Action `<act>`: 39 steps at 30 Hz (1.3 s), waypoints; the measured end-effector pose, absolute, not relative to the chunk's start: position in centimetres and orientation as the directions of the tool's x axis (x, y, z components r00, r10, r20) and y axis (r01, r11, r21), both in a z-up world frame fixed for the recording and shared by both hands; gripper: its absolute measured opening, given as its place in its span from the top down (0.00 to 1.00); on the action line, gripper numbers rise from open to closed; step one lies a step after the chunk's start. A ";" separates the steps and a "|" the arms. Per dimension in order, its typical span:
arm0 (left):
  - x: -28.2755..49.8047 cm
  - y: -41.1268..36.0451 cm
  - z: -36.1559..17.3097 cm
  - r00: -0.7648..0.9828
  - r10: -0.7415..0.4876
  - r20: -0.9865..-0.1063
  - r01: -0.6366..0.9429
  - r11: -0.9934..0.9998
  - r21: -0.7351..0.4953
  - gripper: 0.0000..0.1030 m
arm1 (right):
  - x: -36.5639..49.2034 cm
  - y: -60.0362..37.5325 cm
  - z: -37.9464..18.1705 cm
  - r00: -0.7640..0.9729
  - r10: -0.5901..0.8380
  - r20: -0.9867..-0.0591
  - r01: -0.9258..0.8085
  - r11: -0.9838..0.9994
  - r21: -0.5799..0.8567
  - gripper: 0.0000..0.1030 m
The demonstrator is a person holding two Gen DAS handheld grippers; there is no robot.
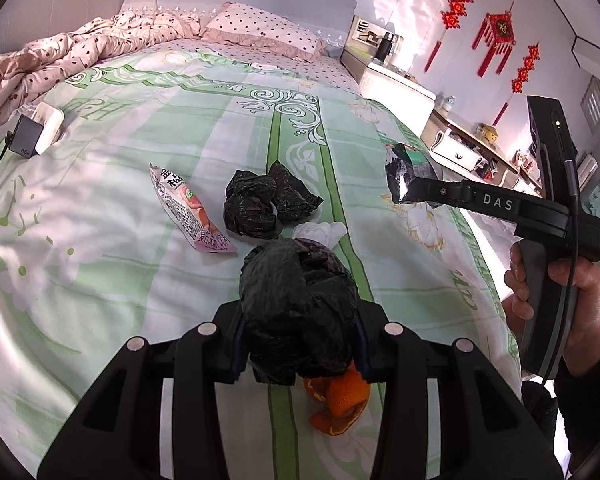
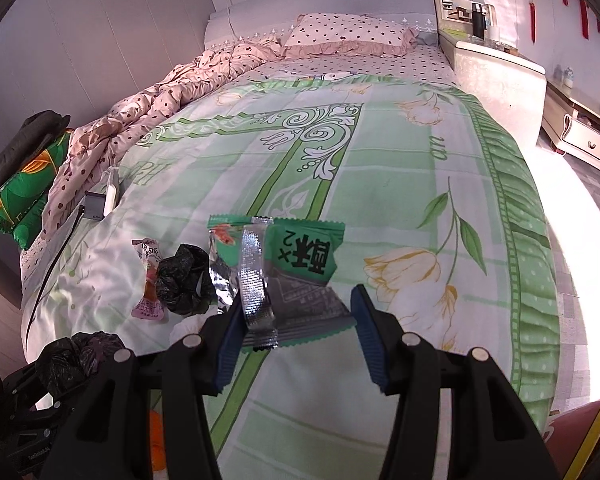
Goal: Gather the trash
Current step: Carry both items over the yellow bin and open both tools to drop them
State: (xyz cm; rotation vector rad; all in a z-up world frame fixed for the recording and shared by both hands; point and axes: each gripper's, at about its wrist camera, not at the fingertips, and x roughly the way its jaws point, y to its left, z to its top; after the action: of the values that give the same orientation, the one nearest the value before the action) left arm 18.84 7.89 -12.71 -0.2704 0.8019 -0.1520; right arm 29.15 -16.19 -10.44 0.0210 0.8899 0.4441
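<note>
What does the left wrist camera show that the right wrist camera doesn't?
Only the left wrist view shows a white tissue, the whole orange peel and the person's right hand on the right gripper.

Only the right wrist view shows the green wrapper's printed face, and folded clothes by the wall.

Both show the black bag held in the left gripper, a second crumpled black bag, the pink snack wrapper, the charger and the bedspread.
</note>
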 end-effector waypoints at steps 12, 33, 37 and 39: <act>16.3 5.9 -7.9 0.738 -0.219 -0.638 0.053 0.962 -0.269 0.63 | 24.8 -19.9 -4.9 0.618 0.380 -0.688 -0.356 0.916 0.186 0.52; 14.9 -1.8 -0.2 0.781 -0.261 -0.567 0.157 0.961 -0.227 0.63 | 18.9 -30.5 2.3 0.735 0.322 -0.597 -0.262 0.947 0.188 0.52; 14.9 -4.1 1.1 0.784 -0.277 -0.556 0.189 0.959 -0.211 0.63 | 18.1 -32.9 3.1 0.751 0.304 -0.586 -0.236 0.953 0.192 0.52; 14.9 -5.3 1.7 0.782 -0.290 -0.551 0.210 0.956 -0.205 0.63 | 17.6 -34.0 3.4 0.759 0.293 -0.581 -0.223 0.956 0.189 0.52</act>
State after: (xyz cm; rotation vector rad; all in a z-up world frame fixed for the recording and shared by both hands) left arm 14.94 -5.35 1.69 -0.1352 0.6157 -0.2710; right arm 17.59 -33.96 3.41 0.1109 0.6506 0.2815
